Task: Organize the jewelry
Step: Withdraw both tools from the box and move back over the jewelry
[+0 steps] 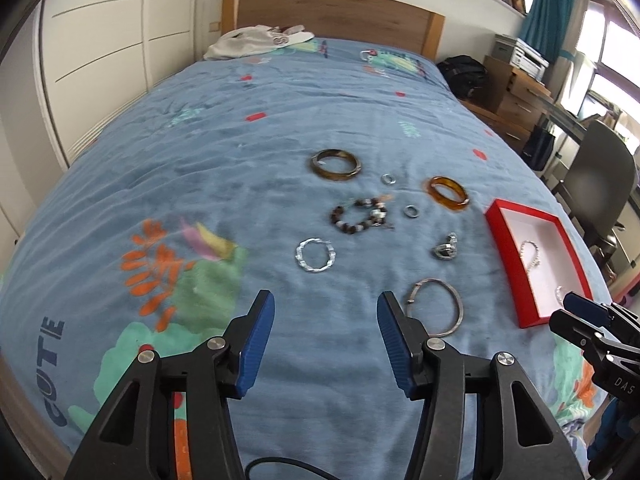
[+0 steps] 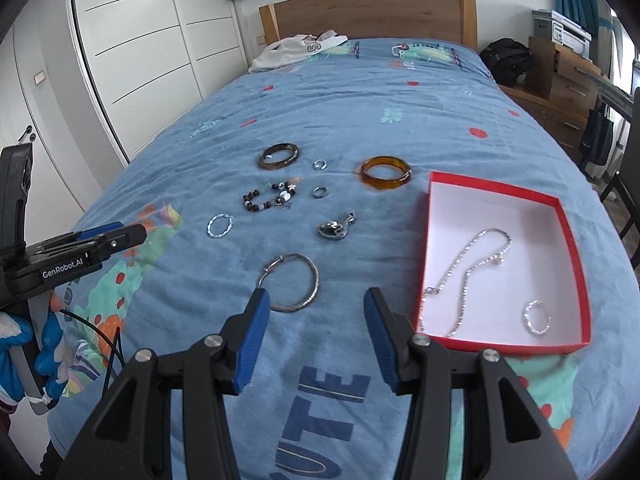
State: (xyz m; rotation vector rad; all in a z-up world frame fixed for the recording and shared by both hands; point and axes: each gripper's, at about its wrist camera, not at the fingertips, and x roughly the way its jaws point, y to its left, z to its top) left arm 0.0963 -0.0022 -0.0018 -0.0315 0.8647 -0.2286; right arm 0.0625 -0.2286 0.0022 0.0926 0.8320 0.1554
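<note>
My right tongs (image 1: 576, 312) are cut off at the right edge of the left camera's view, where only the dark tips show. My left tongs (image 2: 116, 236) show from the side in the right camera's view. The small silver clump (image 2: 336, 228) in the middle of the bed (image 2: 400, 112) is too tangled for me to say what it is.

Both pairs are spread wide and hold nothing. My left tongs (image 1: 326, 320) hover over the blanket. The thin silver bangle (image 1: 436, 306) lies just right of the right finger, and the twisted silver hoop (image 1: 315, 255) lies beyond the gap. Farther off lie the bead bracelet (image 1: 360, 216), two small rings (image 1: 388, 179) (image 1: 411, 211), the dark bangle (image 1: 336, 165) and the amber bangle (image 1: 448, 193).

From my right tongs (image 2: 312, 312), the thin bangle (image 2: 294, 282) lies just past the left finger. The red box (image 2: 568, 216) sits right of the right finger, with a silver chain (image 2: 468, 272) and a small hoop (image 2: 536, 317) in it.
</note>
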